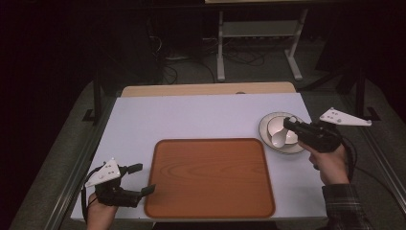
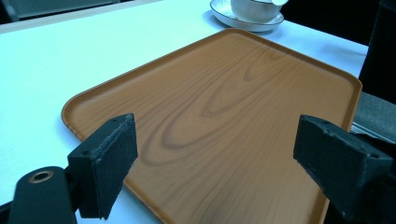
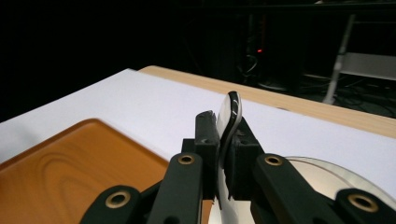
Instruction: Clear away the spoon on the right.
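White spoon [image 3: 229, 122] pinched in right hand-held gripper [image 3: 226, 154], over bowl [image 1: 278, 129]

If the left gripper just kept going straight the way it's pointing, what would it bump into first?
Most likely the wooden tray. The left gripper is open, with its jaws aimed across the table at the tray's near edge. How high it is held is hard to judge, so it might instead skim over the tray.

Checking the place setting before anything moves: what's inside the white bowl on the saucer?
A white spoon rests in the bowl; the right claw is shut on its handle. Any contents beneath are hidden.
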